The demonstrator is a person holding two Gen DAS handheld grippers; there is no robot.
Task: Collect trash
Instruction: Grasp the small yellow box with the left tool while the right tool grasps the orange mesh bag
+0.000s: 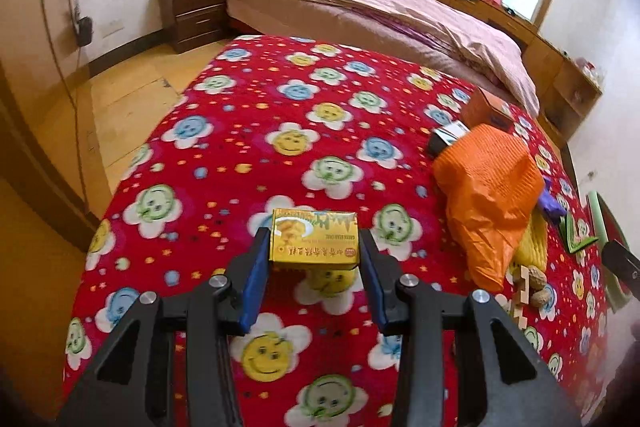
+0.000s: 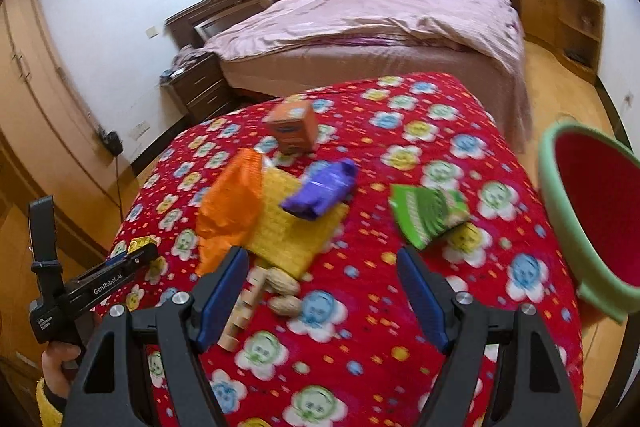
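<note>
My left gripper (image 1: pixel 314 247) is shut on a small yellow box (image 1: pixel 314 241) and holds it just above the red flowered blanket (image 1: pixel 248 131). The box also shows in the right wrist view (image 2: pixel 140 244), at the far left. My right gripper (image 2: pixel 322 267) is open and empty above the blanket. Ahead of it lie peanuts (image 2: pixel 284 293), a wooden piece (image 2: pixel 242 307), a yellow wrapper (image 2: pixel 292 231), an orange bag (image 2: pixel 230 205), a purple wrapper (image 2: pixel 322 193), a green packet (image 2: pixel 426 213) and an orange box (image 2: pixel 292 127).
A green basin with a red inside (image 2: pixel 592 219) stands at the right edge of the blanket. A bed with a pink quilt (image 2: pixel 360 31) lies behind. A dark nightstand (image 1: pixel 192 11) stands beside the bed. Wooden floor (image 1: pixel 120 99) lies to the left.
</note>
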